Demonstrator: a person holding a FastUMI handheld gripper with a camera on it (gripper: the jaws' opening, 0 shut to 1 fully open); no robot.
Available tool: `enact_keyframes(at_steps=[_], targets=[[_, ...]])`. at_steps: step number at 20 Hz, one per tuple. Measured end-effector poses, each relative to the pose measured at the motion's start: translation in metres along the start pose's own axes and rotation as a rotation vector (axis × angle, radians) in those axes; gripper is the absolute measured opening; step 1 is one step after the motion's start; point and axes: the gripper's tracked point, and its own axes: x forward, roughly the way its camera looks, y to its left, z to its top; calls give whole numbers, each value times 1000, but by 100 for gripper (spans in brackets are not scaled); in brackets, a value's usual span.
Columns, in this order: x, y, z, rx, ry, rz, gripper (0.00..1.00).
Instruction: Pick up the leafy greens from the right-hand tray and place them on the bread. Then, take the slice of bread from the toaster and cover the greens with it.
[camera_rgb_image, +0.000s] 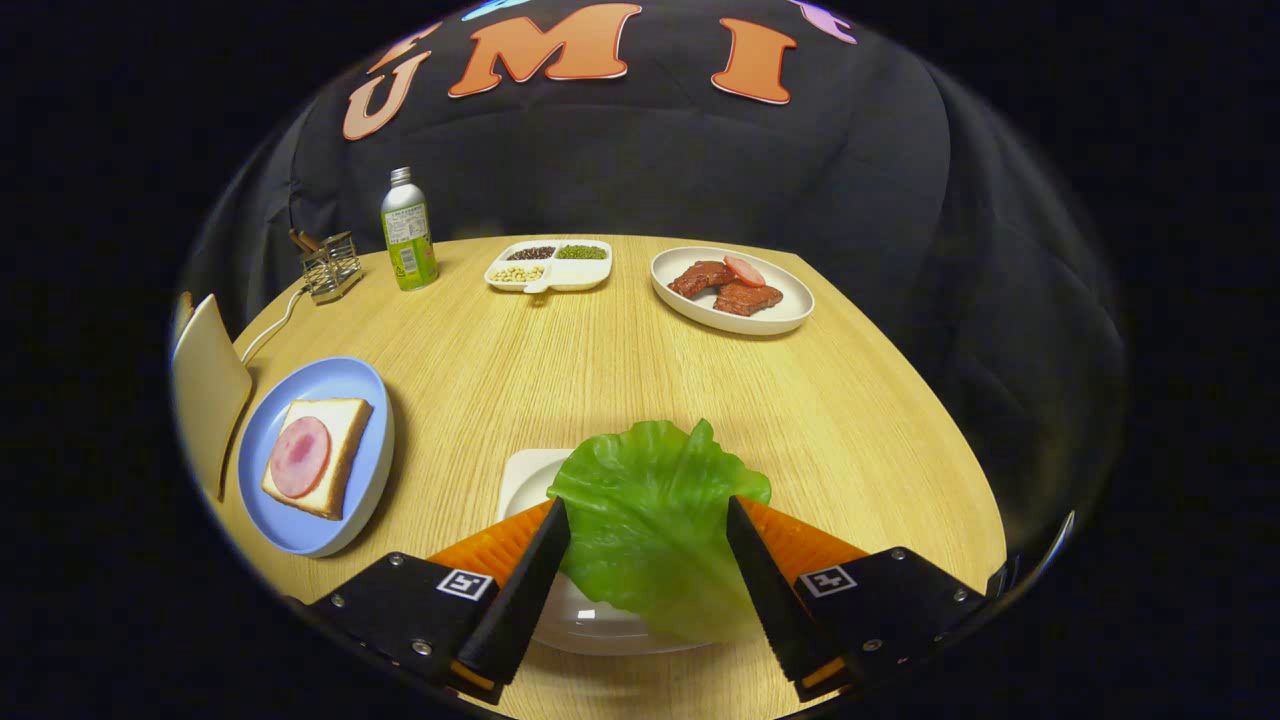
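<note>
My gripper (648, 545) at table's (600, 350) near edge, jaws spread wide, lettuce leaf (655, 520) between fingers over white tray (525, 480); contact with pads unclear. Bread with ham (315, 455) on blue plate (375, 400), left edge. Toaster (330, 265) at far left corner.

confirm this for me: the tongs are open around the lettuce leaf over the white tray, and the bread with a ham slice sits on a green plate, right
Not quite. The gripper view shows the bread with its ham slice on a blue plate, not a green one. The rest holds: the tongs are open around the lettuce leaf over the white tray.
</note>
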Motion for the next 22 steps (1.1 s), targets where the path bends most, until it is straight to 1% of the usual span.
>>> enact_keyframes(at_steps=[1,3,4,7,9,10,12,16,18,22], targets=[[2,2,-2,8,9,7,94],[4,4,-8,16,26,8,88],[5,6,-11,22,38,12,82],[6,8,-15,69,50,33,72],[5,4,-16,91,55,21,65],[5,3,-16,97,56,16,57],[3,0,-18,109,66,6,42],[-4,-2,-22,161,93,-6,3],[-15,2,-15,166,77,2,1],[-39,16,9,117,17,16,1]])
